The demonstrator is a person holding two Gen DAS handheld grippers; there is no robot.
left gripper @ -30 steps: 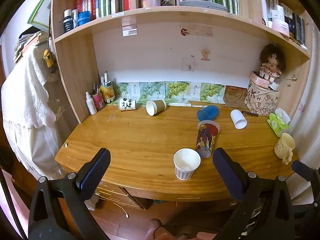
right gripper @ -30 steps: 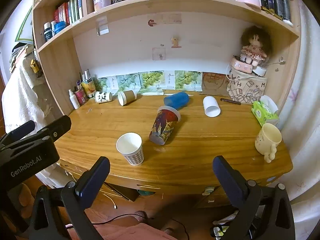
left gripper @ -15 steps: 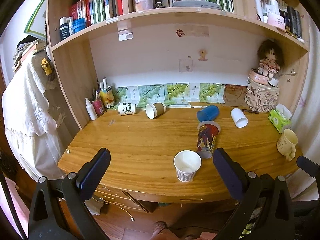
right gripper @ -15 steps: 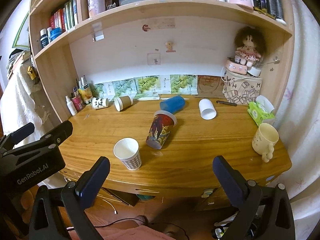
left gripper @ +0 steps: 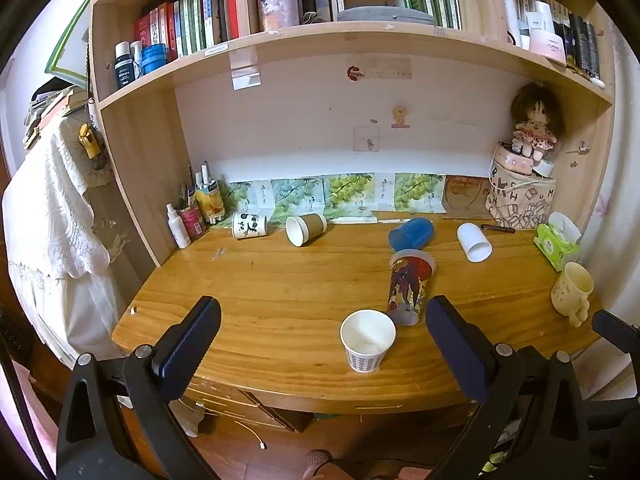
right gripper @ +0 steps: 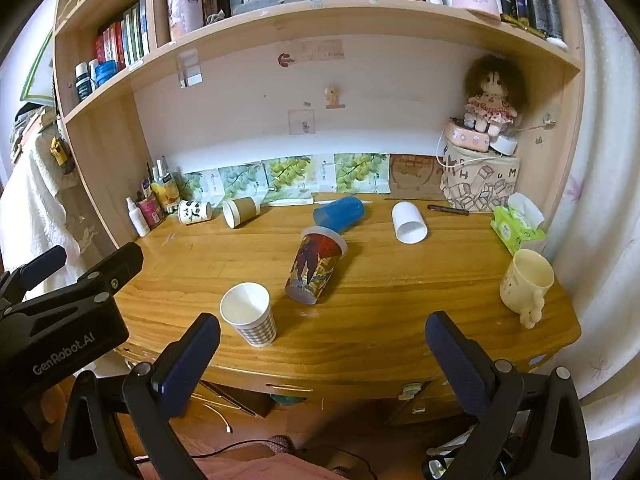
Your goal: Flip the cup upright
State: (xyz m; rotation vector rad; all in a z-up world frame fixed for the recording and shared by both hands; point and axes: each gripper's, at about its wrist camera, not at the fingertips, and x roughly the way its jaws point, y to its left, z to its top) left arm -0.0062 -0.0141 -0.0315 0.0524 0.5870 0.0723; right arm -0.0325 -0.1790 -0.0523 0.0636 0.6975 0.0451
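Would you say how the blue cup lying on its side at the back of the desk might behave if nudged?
The blue cup lies on its side, so it would probably roll. It looks like light plastic, likely stiff. The printed tumbler just in front might stop it.

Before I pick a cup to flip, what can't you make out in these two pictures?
- Blue cup, left view: mouth partly hidden behind the printed tumbler.
- Panda cup, right view: print too small to read.
- Drawers, right view: partly cut off by the right gripper, jaws wide open.
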